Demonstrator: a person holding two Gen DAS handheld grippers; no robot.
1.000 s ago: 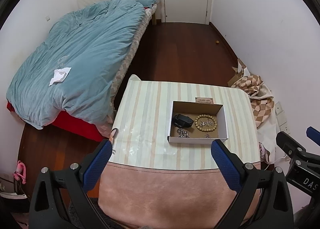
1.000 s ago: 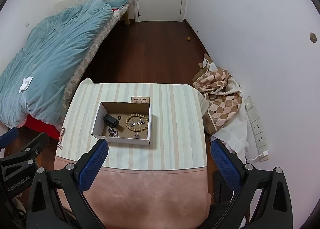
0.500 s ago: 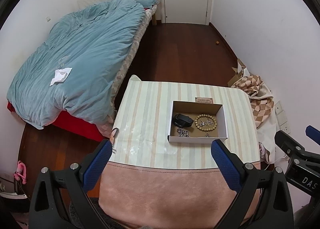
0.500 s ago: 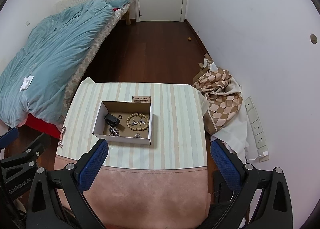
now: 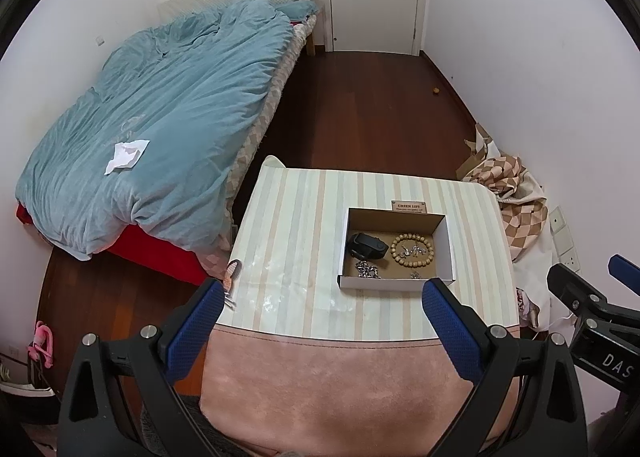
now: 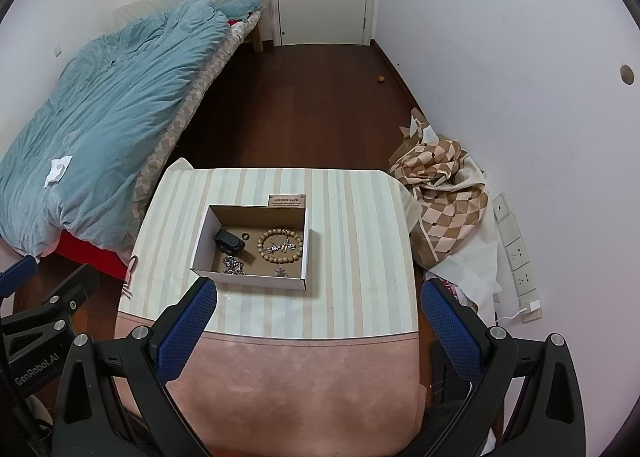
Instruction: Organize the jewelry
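Observation:
A white cardboard box (image 5: pixel 449 245) stands open on the striped table (image 5: pixel 300 225). Inside lie a wooden bead bracelet (image 5: pixel 412 251) with a silver piece in its ring, a black band (image 5: pixel 367 246), a silver chain (image 5: pixel 368 269) and a small silver charm (image 5: pixel 416 275). The box also shows in the right wrist view (image 6: pixel 306 241), with the bracelet (image 6: pixel 280 245), black band (image 6: pixel 229 242), chain (image 6: pixel 233 266) and a small dark ring (image 6: pixel 245 235). My left gripper (image 5: pixel 320 321) and right gripper (image 6: pixel 316 321) are both open and empty, held high above the table's near edge.
A small label card (image 5: pixel 409 206) lies behind the box. A bed with a blue duvet (image 5: pixel 160 129) stands to the left. A checkered cloth heap (image 6: pixel 444 193) lies on the floor to the right, by wall sockets (image 6: pixel 516 253). A pink cloth (image 5: pixel 340 385) covers the table's near end.
Both cameras have drifted very slightly; the box and jewelry have not moved and both grippers stay open.

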